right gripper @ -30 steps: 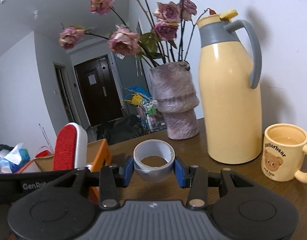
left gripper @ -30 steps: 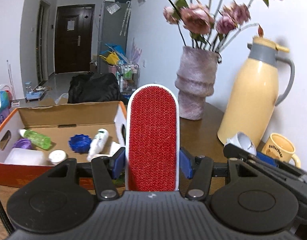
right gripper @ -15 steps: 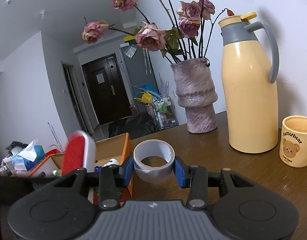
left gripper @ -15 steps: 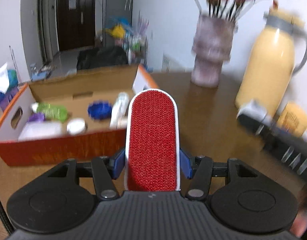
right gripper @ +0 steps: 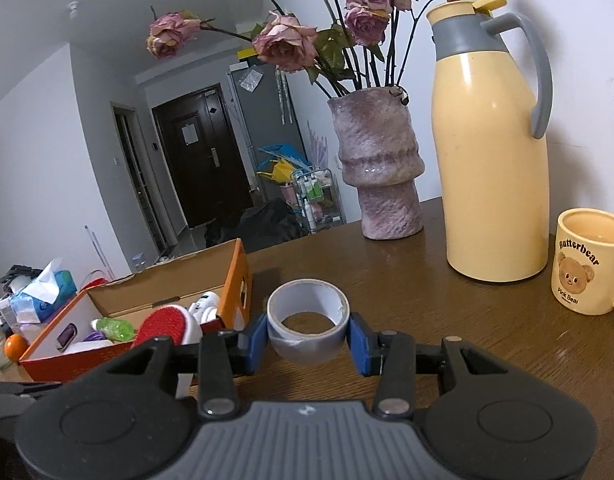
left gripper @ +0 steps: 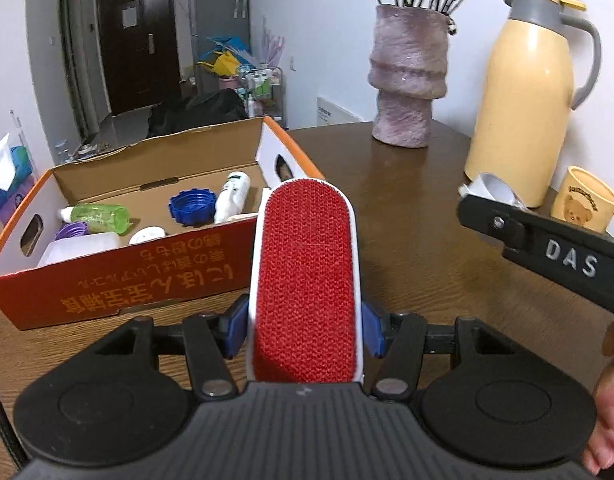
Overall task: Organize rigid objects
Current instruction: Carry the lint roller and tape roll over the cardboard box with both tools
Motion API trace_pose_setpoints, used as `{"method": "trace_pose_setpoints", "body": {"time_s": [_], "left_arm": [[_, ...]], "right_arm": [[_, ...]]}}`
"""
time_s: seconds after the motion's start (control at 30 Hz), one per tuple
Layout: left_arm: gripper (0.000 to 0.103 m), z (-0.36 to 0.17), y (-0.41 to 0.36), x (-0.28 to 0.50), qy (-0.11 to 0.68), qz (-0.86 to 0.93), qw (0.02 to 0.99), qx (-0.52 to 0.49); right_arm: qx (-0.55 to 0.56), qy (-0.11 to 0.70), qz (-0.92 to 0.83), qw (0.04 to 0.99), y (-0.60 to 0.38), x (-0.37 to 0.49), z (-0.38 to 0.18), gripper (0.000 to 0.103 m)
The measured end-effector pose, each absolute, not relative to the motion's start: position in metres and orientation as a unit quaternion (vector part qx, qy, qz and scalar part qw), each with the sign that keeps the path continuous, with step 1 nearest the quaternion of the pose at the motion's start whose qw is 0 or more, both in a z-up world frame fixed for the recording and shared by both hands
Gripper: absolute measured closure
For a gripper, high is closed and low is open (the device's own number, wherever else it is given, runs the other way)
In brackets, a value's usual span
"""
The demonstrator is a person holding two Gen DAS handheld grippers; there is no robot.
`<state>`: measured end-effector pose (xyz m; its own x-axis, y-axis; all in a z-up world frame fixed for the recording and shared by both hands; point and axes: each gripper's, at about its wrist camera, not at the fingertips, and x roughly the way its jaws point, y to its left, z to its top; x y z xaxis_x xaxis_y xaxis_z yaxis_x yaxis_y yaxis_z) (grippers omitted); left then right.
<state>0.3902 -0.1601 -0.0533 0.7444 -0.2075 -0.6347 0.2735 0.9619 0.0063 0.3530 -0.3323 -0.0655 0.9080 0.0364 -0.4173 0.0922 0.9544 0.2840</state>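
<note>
My left gripper (left gripper: 305, 330) is shut on a red lint brush (left gripper: 307, 276) with a white rim, held upright just in front of the orange cardboard box (left gripper: 147, 280). The box holds a green bottle (left gripper: 97, 214), a blue cap (left gripper: 191, 206), a white bottle (left gripper: 232, 196) and several other small items. My right gripper (right gripper: 307, 340) is shut on a grey roll of tape (right gripper: 307, 330), held above the brown table (right gripper: 447, 320) to the right of the box (right gripper: 235, 276). The brush's red head (right gripper: 165, 326) shows low at the box's near wall in the right wrist view.
A purple vase with dried roses (right gripper: 379, 168), a yellow thermos jug (right gripper: 491, 160) and a bear mug (right gripper: 587, 262) stand along the wall on the right. A tissue pack (right gripper: 43, 294) and an orange (right gripper: 15, 348) lie left of the box. The right gripper's body (left gripper: 547, 256) crosses the left view.
The left gripper has sunk and tipped downward with the brush, so the box's front wall and the tabletop now show. The right gripper has drifted sideways with the tape, away from the jug.
</note>
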Motion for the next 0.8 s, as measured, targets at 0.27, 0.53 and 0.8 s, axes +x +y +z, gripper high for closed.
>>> {"method": "trace_pose_setpoints", "body": {"time_s": [0.27,0.53,0.8], "left_arm": [[0.046,-0.053,-0.145,0.406,0.335,-0.088,0.937,0.032],[0.032,-0.062,-0.147,0.408,0.338,-0.077,0.937,0.041],[0.046,-0.068,-0.152,0.405,0.341,-0.076,0.936,0.052]], "right_arm": [[0.148,0.218,-0.013,0.964,-0.331,0.355,-0.067,0.061],[0.147,0.22,-0.012,0.964,-0.331,0.356,-0.068,0.061],[0.15,0.218,-0.01,0.964,-0.332,0.355,-0.067,0.061]]}}
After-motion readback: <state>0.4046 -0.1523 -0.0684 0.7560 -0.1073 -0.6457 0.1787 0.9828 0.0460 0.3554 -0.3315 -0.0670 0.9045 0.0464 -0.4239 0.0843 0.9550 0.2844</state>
